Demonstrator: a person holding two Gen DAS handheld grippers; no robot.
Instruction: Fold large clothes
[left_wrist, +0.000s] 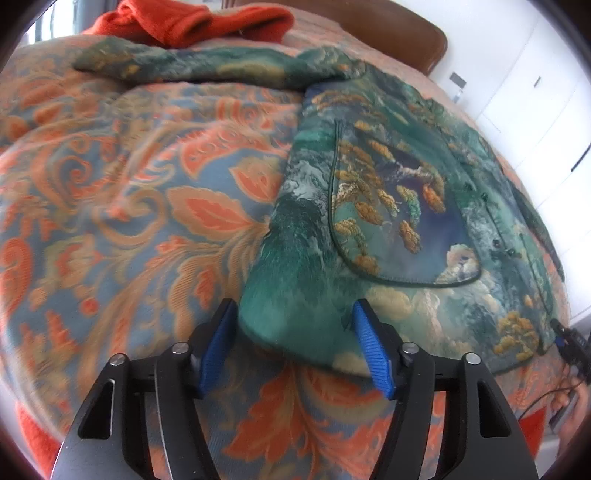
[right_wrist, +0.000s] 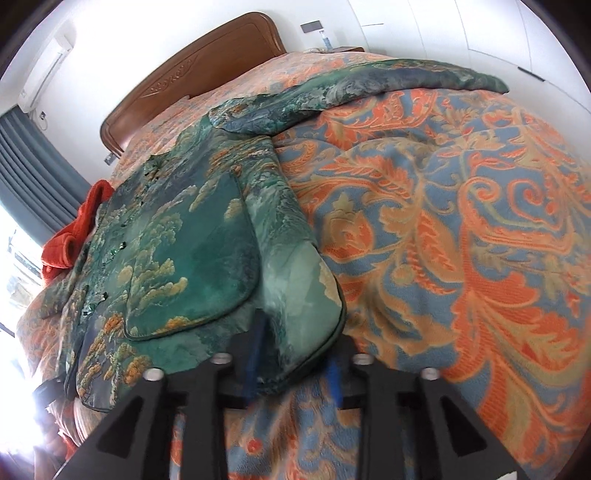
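A green jacket (left_wrist: 388, 206) with a gold and blue landscape print lies flat on the bed, front up, pockets and buttons showing. One sleeve (left_wrist: 192, 66) stretches out to the left at the far end. My left gripper (left_wrist: 295, 332) is open, its blue pads on either side of the jacket's near left hem corner. In the right wrist view the jacket (right_wrist: 192, 243) lies to the left, its other sleeve (right_wrist: 369, 88) reaching right. My right gripper (right_wrist: 295, 350) is open around the near right hem corner, blurred by motion.
The bedspread (left_wrist: 129, 206) has an orange and blue leaf pattern. An orange-red blanket (left_wrist: 192, 22) is bunched at the far end, also at the left in the right wrist view (right_wrist: 70, 236). A wooden headboard (right_wrist: 192, 74), white wardrobe and curtains surround the bed.
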